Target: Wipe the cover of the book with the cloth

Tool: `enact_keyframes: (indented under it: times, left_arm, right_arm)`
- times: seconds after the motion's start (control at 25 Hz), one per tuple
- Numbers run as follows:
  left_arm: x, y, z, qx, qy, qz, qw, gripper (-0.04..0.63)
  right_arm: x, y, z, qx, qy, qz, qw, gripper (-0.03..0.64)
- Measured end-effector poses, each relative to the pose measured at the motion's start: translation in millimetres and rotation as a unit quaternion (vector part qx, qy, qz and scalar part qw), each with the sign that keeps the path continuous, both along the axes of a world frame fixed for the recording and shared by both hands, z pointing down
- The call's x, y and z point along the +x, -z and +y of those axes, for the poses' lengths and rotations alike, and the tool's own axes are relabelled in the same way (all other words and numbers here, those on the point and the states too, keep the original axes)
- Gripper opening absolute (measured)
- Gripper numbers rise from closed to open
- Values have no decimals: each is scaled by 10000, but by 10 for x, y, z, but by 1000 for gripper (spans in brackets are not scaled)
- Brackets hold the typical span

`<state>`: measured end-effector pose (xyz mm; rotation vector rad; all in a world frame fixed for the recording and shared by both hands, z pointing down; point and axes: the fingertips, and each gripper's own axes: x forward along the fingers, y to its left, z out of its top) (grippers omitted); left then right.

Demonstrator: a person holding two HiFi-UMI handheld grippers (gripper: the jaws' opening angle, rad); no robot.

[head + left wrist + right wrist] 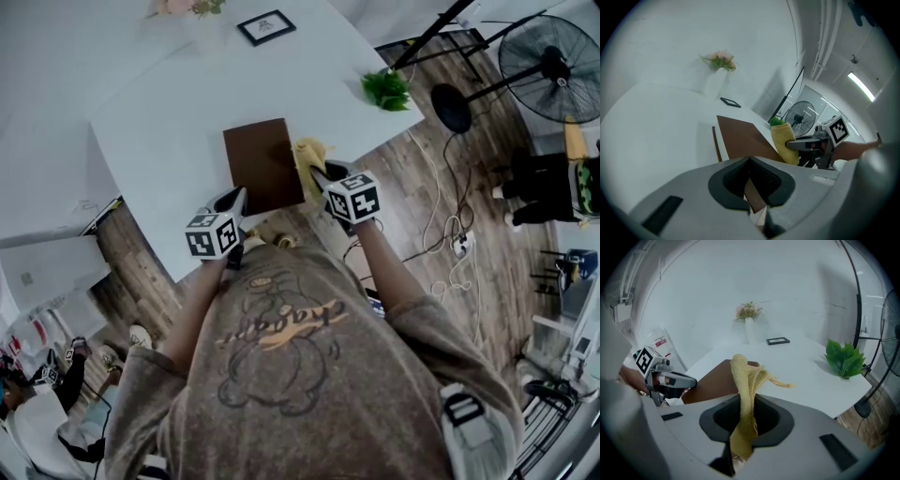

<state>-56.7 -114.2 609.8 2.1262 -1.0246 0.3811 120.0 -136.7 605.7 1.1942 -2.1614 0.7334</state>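
Note:
A brown book lies flat on the white table, close to its near edge. My right gripper is shut on a yellow cloth, which hangs bunched over the book's right edge. In the right gripper view the cloth stands up from between the jaws, with the book behind it. My left gripper sits at the book's near left corner. In the left gripper view the jaws are closed with a strip of the brown cover caught between them.
A small green plant stands at the table's right corner. A black picture frame and a vase of flowers are at the far side. A floor fan and cables are on the wooden floor to the right.

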Motion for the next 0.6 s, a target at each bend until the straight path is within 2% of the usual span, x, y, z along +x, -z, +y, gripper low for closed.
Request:
enact_keyframes:
  times: [0.32,0.6]
  left_arm:
    - [-54,8,-78,-30,-62,72,10000,5]
    - [-187,23,-131,-43,43,64,10000,5]
  right_arm:
    - [-201,229,-789,361,395,236,9983,66]
    - [-531,173,-1253,364,905,713,9927,66]
